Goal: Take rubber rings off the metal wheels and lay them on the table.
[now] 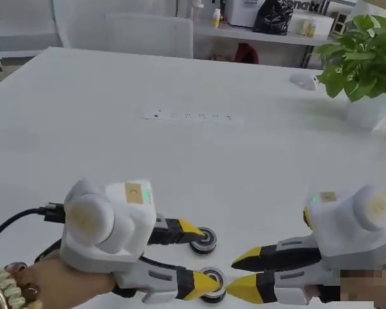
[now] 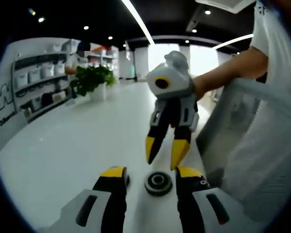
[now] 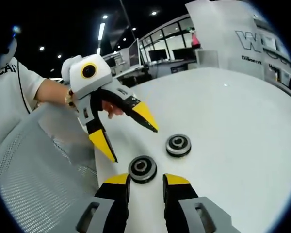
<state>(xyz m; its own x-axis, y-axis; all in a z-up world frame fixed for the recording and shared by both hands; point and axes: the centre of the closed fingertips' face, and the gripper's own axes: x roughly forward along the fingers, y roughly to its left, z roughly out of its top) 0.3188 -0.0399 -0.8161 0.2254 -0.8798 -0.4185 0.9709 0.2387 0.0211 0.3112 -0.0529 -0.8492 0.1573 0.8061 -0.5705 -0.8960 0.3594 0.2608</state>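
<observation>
A hand (image 1: 55, 283) wearing a beaded bracelet (image 1: 1, 286) is holding the left gripper (image 1: 201, 255) low over the white table (image 1: 116, 141), its jaws standing spread. The right gripper (image 1: 236, 273) is facing it tip to tip, its jaws likewise parted and pinching nothing. The nearer wheel (image 1: 213, 288) is lying flat just ahead of the right gripper's tips, in line with their gap. It is also sitting inside the left gripper's spread, close beside the near jaw; whether any tip is touching it I cannot tell. The farther wheel (image 1: 204, 240) is sitting at the left gripper's far jaw tip, apart from the first. Both are wearing their dark rubber rings (image 3: 131, 169). Beyond both grippers a socket strip (image 1: 190, 116) is sitting flush in the tabletop, and farther off, on the right gripper's side, a potted plant (image 1: 357, 55) is standing.
</observation>
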